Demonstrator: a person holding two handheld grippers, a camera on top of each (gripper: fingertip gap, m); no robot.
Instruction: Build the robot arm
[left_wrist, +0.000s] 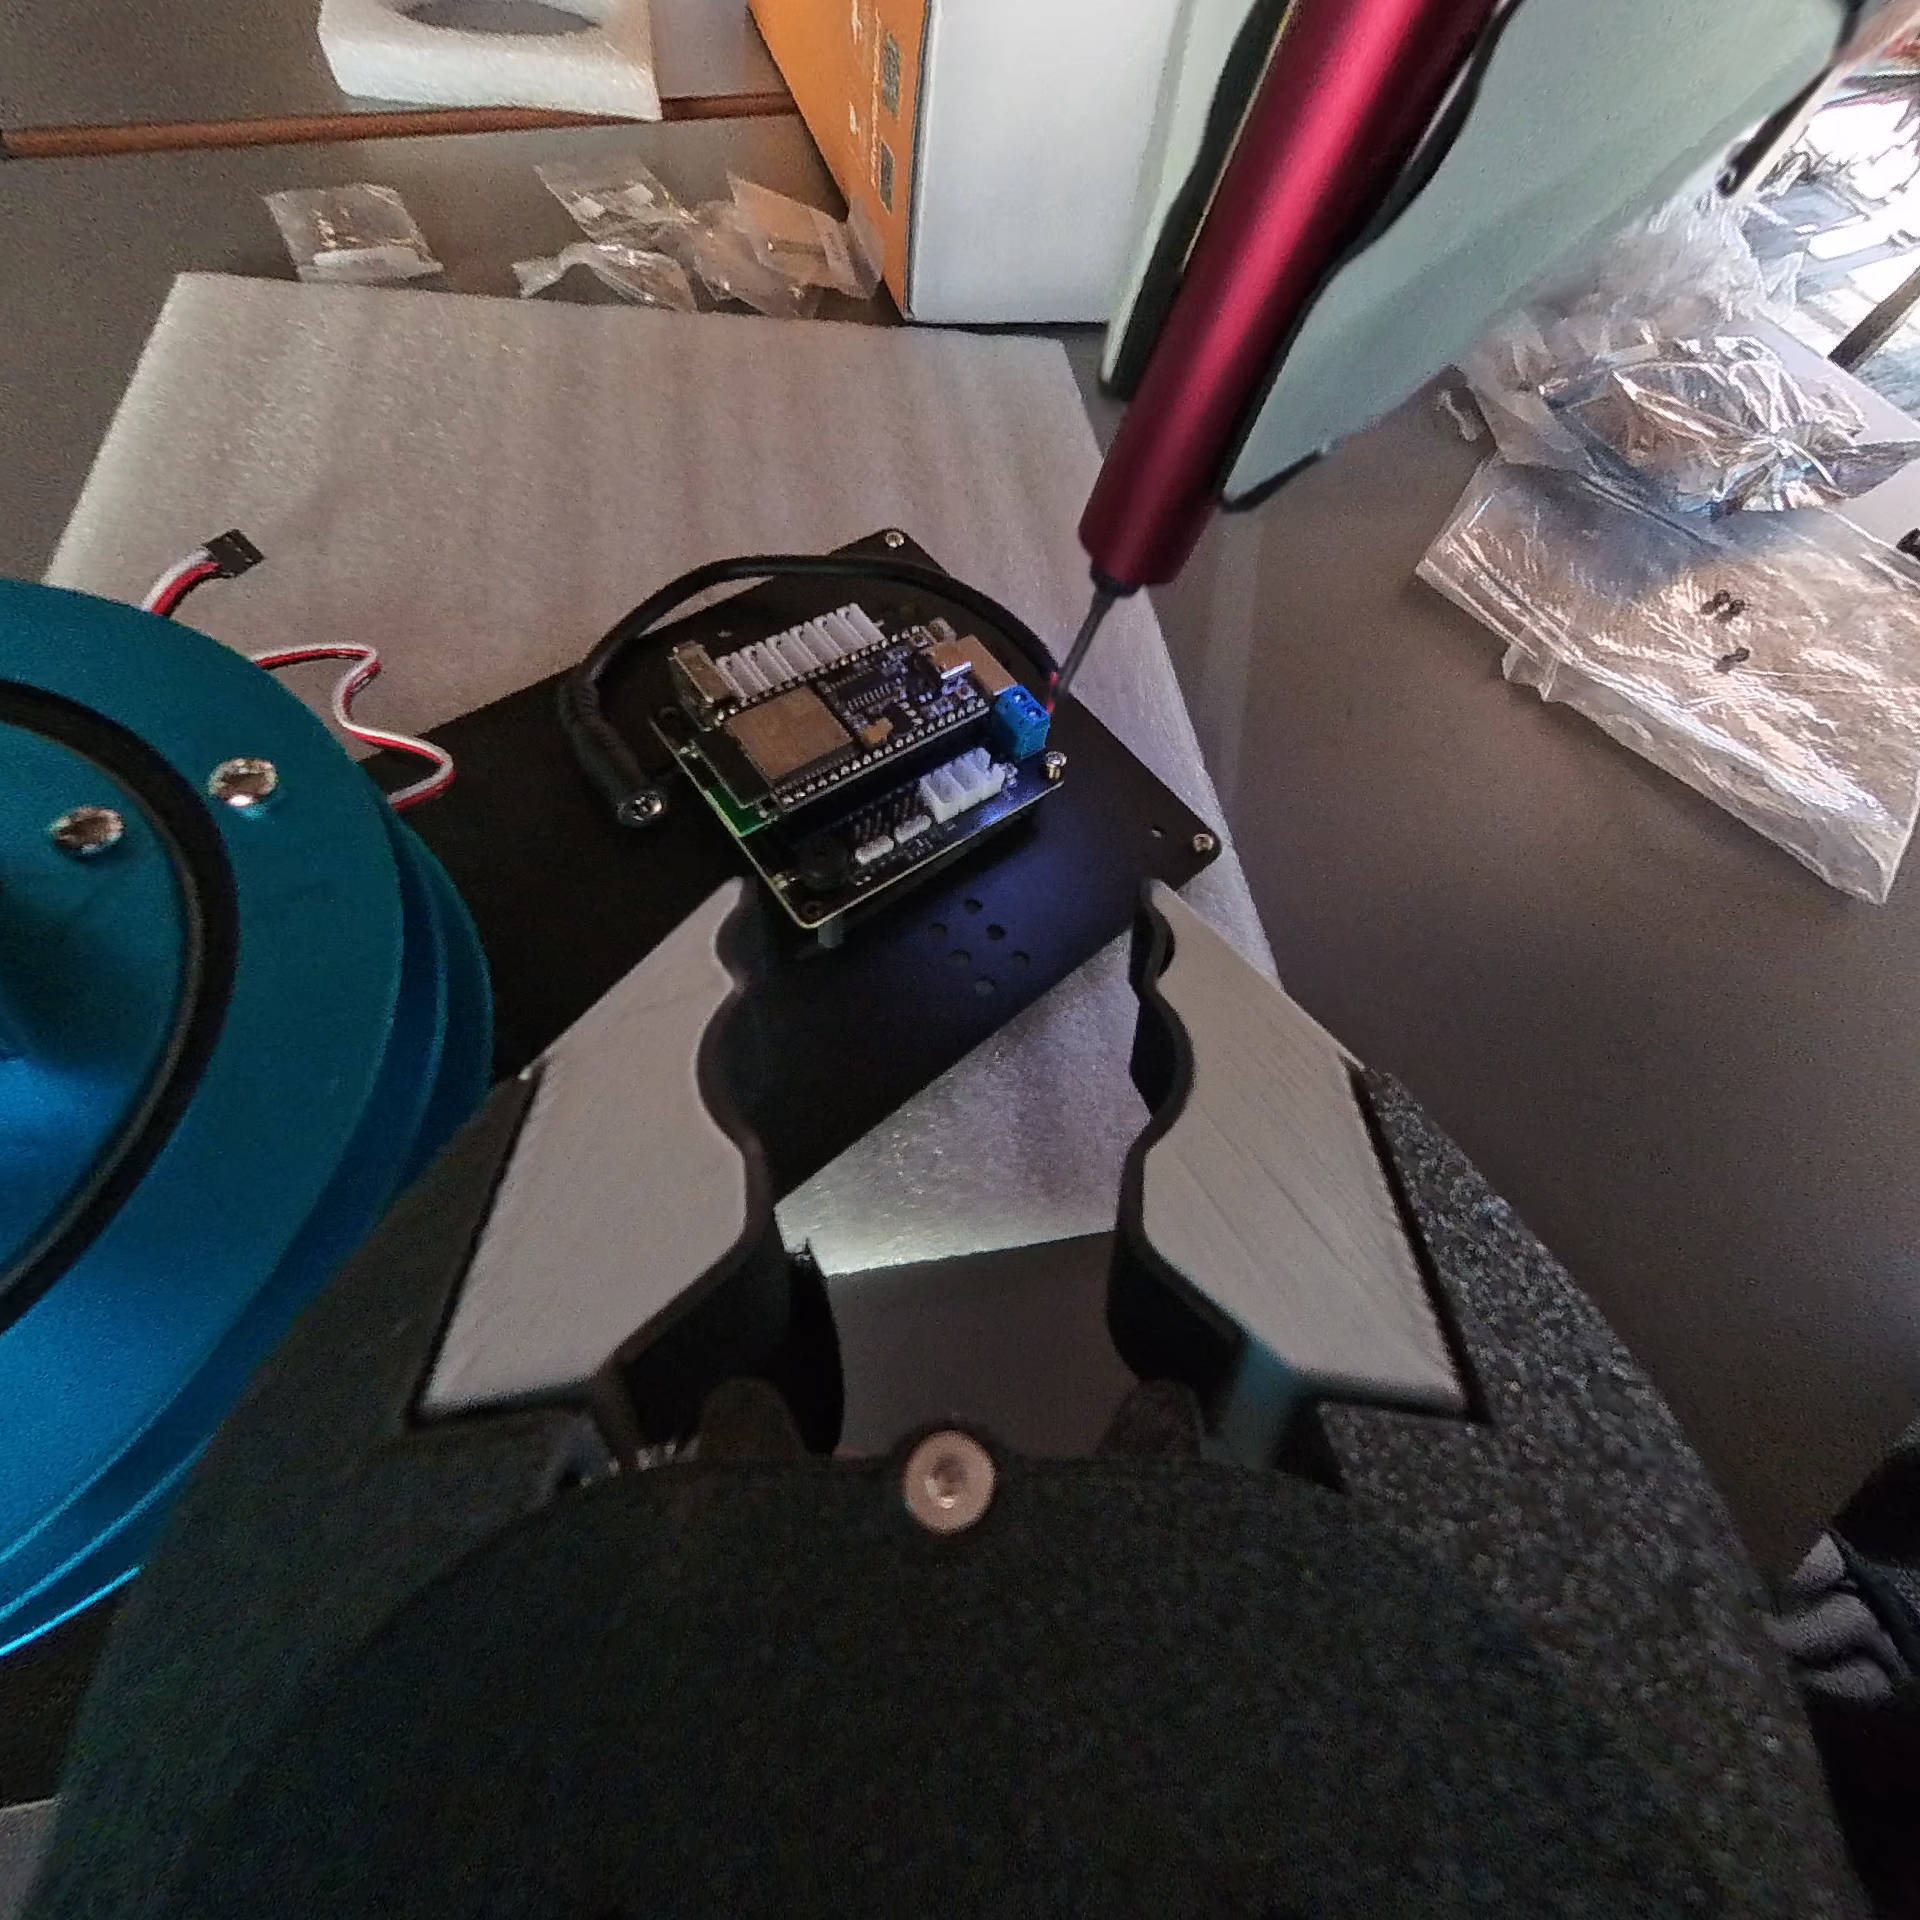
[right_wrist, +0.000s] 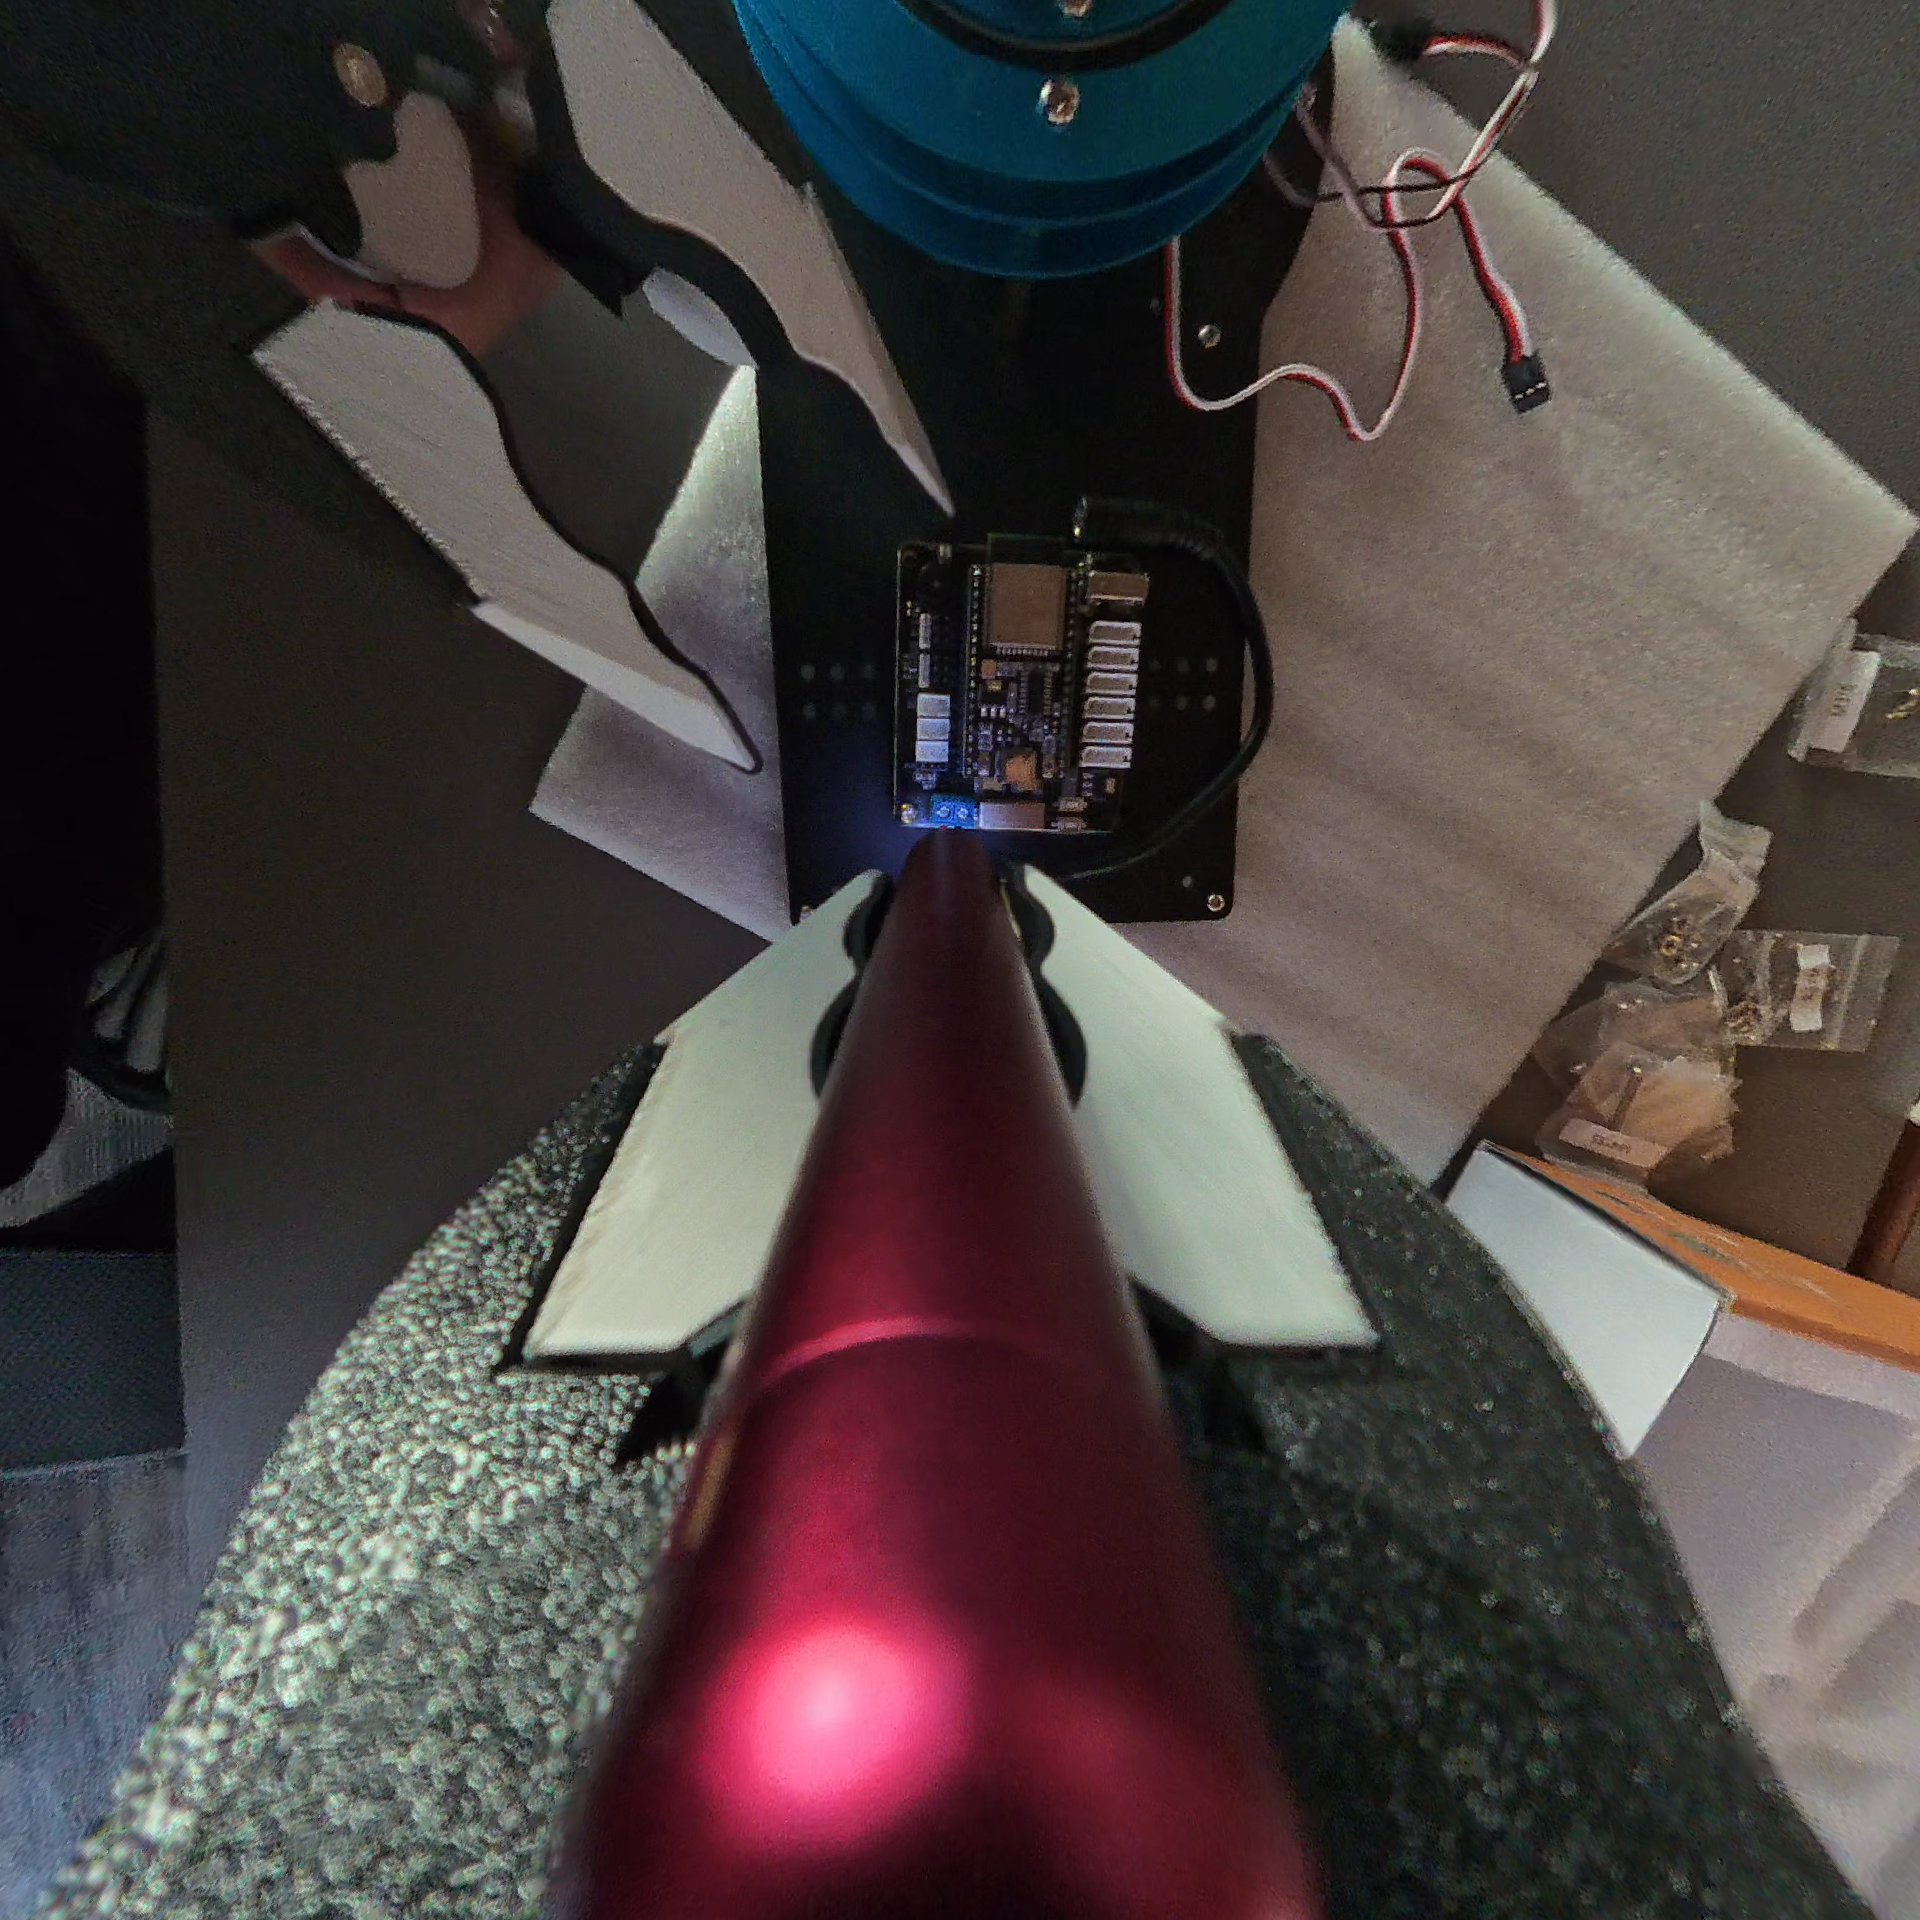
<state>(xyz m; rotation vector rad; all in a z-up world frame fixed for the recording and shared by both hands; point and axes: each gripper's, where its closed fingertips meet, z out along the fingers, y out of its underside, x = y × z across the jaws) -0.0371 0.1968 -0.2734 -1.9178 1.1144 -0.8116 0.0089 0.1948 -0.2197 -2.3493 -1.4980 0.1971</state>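
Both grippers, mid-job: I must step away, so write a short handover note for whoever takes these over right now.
Right gripper: shut on the red screwdriver, whose bit tip is at the blue terminal block on the circuit board.
Left gripper: open, empty, poised over the black plate near the board's corner.
Plate lies on white foam sheet; blue wheel sits at its far end.
Whether the terminal screw is tight cannot be told.

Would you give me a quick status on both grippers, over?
Right gripper shut on red screwdriver, bit at blue terminal on circuit board. Left gripper open, empty, over black plate. Blue wheel beside it.
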